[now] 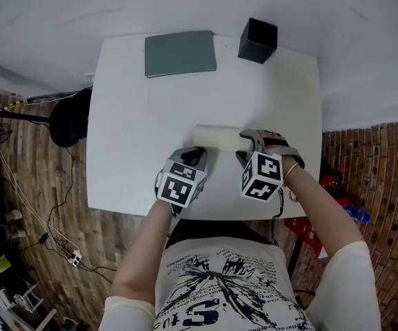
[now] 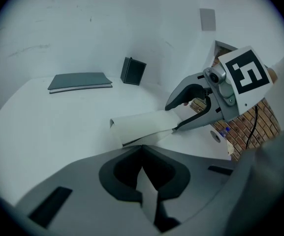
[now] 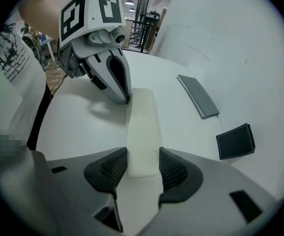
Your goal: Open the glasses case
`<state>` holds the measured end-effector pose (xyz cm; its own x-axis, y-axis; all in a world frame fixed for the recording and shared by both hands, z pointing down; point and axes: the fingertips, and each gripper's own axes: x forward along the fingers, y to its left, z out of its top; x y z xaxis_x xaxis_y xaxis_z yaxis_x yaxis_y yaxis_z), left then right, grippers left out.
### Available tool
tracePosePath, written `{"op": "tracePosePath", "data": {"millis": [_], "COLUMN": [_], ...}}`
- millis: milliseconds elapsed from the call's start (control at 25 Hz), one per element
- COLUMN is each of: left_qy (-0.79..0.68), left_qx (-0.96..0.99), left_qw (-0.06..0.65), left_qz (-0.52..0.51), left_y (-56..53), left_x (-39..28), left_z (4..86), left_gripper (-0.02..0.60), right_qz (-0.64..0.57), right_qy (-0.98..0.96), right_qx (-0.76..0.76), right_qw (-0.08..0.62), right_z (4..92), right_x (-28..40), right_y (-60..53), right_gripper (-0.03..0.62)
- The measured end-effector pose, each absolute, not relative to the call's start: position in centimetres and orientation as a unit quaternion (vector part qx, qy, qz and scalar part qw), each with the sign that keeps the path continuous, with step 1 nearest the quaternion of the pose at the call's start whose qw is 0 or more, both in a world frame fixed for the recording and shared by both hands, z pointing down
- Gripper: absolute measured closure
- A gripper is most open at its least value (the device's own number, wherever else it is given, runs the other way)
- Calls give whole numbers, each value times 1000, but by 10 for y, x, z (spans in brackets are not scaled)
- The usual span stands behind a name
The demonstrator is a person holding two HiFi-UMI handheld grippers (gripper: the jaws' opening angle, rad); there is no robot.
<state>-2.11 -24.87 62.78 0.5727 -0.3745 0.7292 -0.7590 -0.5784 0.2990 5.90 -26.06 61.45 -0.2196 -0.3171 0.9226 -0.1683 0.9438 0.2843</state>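
Cream, long, box-shaped glasses case [image 1: 216,138] lies across the middle of the white counter [image 1: 136,116], well apart from the flat grey pad [image 1: 180,52] and small black box [image 1: 257,40] at the far edge. Lid looks closed: only a thin dark seam runs along one long side in the left gripper view.

Right gripper [image 3: 142,168] straddles one end of the case, ribbed pads against both long sides w/ no gap showing, i.e. a medium-width grip on the body. Left gripper [image 2: 142,176] is at the other end, jaws all but together on a thin white strip, prob. the lid's edge or flap; can't tell which. In the right gripper view its tips come to a point right at the case's far end.

Step in hand, as I judge it: pin the body, peel the lid. To do it well:
- The right gripper should hold the base only, so its pads don't clamp lid and base together. Firm, not crushing.
- The left gripper needs its bite on the lid alone, then a slow lift in an arc about the hinge side vs. a straight pull.
- Keep the case down on the counter so it can't pivot.
- If the strip slips, re-bite deeper at the seam.
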Motion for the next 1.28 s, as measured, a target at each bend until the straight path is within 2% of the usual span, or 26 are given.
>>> {"op": "tracePosePath", "data": {"millis": [640, 1000, 1280], "left_qy": [-325, -329, -339], "left_qx": [828, 810, 806], "left_qw": [319, 349, 350], "left_qz": [328, 338, 337], "left_y": [-249, -254, -258], "left_x": [-21, -20, -19], "left_z": [626, 627, 628], "left_gripper": [568, 568, 568], "right_qz": [-53, -53, -35], "right_qy": [-796, -800, -809], "right_qx": [180, 166, 147], "right_qw": [576, 575, 568], "right_z": [584, 586, 591], "right_x": [59, 62, 64], "right_y": [-286, -323, -340], "right_gripper": [536, 564, 562]}}
